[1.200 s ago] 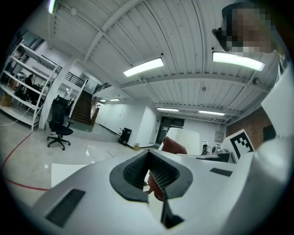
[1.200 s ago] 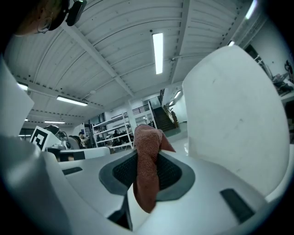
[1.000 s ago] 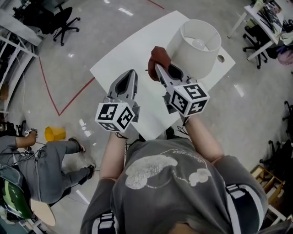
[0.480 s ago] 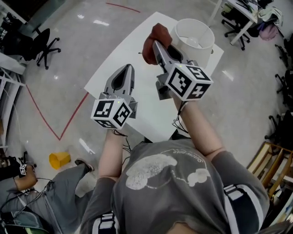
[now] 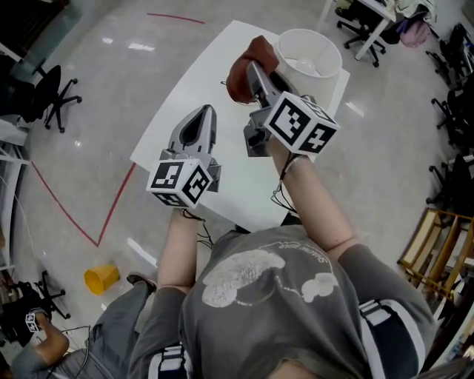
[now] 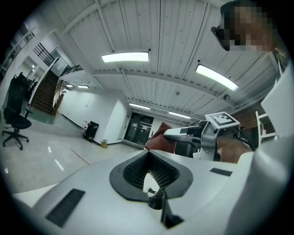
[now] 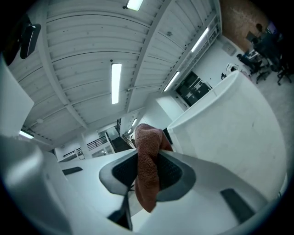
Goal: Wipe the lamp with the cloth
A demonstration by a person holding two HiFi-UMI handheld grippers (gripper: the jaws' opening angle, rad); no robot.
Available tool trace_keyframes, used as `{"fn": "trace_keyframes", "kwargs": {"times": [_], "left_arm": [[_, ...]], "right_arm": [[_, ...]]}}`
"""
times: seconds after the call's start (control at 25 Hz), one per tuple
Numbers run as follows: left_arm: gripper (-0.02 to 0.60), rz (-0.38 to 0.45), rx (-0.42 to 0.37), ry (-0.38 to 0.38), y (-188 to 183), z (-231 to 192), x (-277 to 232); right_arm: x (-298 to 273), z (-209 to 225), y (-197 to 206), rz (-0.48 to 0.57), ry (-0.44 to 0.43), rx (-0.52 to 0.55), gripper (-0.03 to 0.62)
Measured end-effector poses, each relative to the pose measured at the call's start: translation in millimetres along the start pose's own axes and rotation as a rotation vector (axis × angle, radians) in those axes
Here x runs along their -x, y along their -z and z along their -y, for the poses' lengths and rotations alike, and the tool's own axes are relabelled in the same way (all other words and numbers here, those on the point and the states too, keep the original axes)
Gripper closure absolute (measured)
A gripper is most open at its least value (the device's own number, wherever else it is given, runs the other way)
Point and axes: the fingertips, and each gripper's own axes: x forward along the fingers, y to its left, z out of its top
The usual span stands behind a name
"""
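Observation:
A white lamp shade (image 5: 309,61) stands at the far right corner of the white table (image 5: 200,126); the bulb shows inside it. My right gripper (image 5: 255,68) is raised beside the shade's left side, shut on a reddish-brown cloth (image 5: 244,65). In the right gripper view the cloth (image 7: 148,170) hangs pinched between the jaws, with the lamp shade wall (image 7: 229,124) close on the right. My left gripper (image 5: 201,118) hovers over the table's middle, jaws closed together with nothing in them; the left gripper view shows its tip (image 6: 148,156) pointing up and the right gripper with the cloth (image 6: 161,137) beyond.
Office chairs (image 5: 52,92) stand on the shiny floor at left and more (image 5: 355,22) at far right. A red line (image 5: 67,211) is taped on the floor. A yellow object (image 5: 101,278) lies at lower left. A wooden rack (image 5: 437,244) stands at right.
The right gripper with the cloth has risen and come closer to the lamp shade's left side. The head view has swung, so the table sits higher in frame. The left gripper kept its place.

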Motion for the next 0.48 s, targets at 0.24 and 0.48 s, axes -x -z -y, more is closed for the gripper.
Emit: {"fn": "trace_keyframes", "kwargs": {"times": [0.24, 0.48], "left_arm": [[0.574, -0.032, 0.032, 0.013, 16, -6, 1], [0.574, -0.08, 0.064, 0.018, 42, -5, 12]], "right_arm": [[11, 17, 29, -0.046, 0.072, -0.018, 0.503], [29, 40, 81, -0.137, 0.118, -0.049, 0.503]]}}
